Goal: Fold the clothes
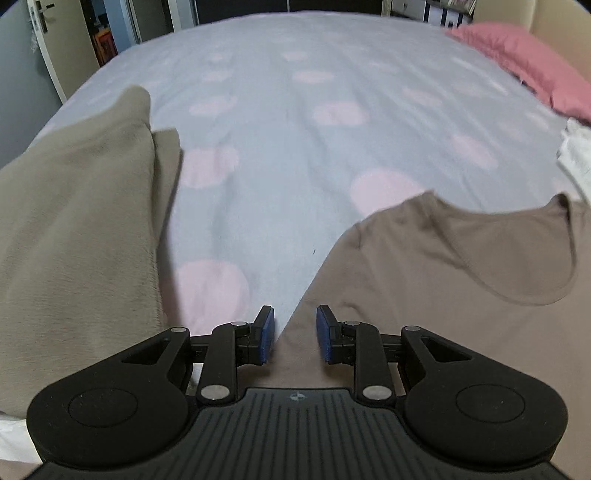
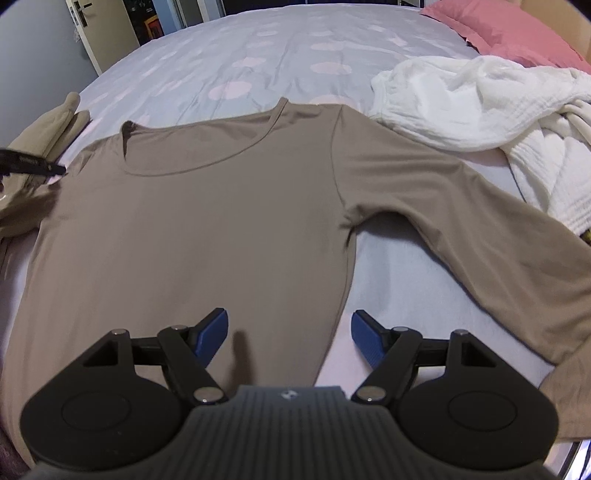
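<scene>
Shirt: taupe long-sleeved top (image 2: 207,221) lies flat and face up on the bed (image 2: 258,55), neckline toward the far side, body spread smooth.
Sleeve: the shirt's sleeve (image 2: 480,221) on the right-wrist view's right side stretches outward and down across the cover, lying flat, its far end touching the white garment.
Left gripper: left gripper (image 1: 295,332) hovers low at the shirt's other side edge, near the shoulder; its blue pads (image 1: 267,334) stand a little apart with nothing between them, one over bare cover, the other over shirt fabric.
Right gripper: right gripper (image 2: 290,338) sits over the shirt's lower side edge, below the armpit; its fingers are spread wide, one over the shirt body, the other over the cover beside it, gripping nothing.
Beige cloth: a thicker beige fleece piece (image 1: 74,229) lies beside the shirt on the left gripper's side, separated from it by a strip of cover.
White garment: a crumpled white textured garment (image 2: 480,103) is heaped beyond the shirt's outstretched sleeve.
Pillow: pink pillow (image 2: 517,33) lies past the white garment, at the far corner of the bed from the shirt.
Cover: pale grey with pink dots, open beyond the shirt's neckline.
Door: a door (image 2: 92,33) stands well beyond the shirt, past the bed's far edge.
</scene>
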### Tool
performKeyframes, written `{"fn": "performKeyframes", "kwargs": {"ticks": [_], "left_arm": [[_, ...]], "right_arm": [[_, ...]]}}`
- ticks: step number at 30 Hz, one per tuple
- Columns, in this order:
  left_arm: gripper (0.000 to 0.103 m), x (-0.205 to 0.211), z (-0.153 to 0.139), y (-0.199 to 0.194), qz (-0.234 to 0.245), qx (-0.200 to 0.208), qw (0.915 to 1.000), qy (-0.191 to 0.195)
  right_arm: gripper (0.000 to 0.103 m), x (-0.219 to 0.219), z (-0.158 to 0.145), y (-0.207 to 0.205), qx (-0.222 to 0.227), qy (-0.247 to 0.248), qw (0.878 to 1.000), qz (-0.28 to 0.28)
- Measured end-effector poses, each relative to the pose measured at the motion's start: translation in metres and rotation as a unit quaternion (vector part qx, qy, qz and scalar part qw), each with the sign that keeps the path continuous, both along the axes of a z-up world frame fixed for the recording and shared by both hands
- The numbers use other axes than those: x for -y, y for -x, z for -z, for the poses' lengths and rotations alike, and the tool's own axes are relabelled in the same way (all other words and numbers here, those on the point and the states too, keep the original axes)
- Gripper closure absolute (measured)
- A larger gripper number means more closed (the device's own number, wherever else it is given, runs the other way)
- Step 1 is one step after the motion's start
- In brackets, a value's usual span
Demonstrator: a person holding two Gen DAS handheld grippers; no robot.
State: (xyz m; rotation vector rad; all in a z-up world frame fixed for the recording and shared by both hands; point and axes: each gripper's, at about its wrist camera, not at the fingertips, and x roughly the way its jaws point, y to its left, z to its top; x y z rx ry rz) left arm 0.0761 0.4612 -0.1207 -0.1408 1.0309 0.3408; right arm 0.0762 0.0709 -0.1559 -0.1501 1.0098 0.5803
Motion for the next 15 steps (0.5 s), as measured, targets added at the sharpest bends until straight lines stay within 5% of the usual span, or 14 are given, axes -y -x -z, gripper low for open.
{"fn": "performKeyframes", "kwargs": {"ticks": [3,7,15], "left_arm": [[0.103,0.003,0.0,-0.001,0.013,0.013,0.9998,0.007],[0.103,0.008,-0.003,-0.003,-0.01,0.008,0.9985,-0.052],[0.1,0.022,-0.01,-0.004,-0.003,0.002,0.9976,-0.069]], "right_arm": [[0.027,-0.001,0.003,-0.004,-0.004,0.001,1.0,0.002],[0.027,-0.003,0.007,-0.01,-0.009,0.003,1.0,0.006],[0.026,0.004,0.007,-0.011,-0.015,0.005,1.0,0.014]]}}
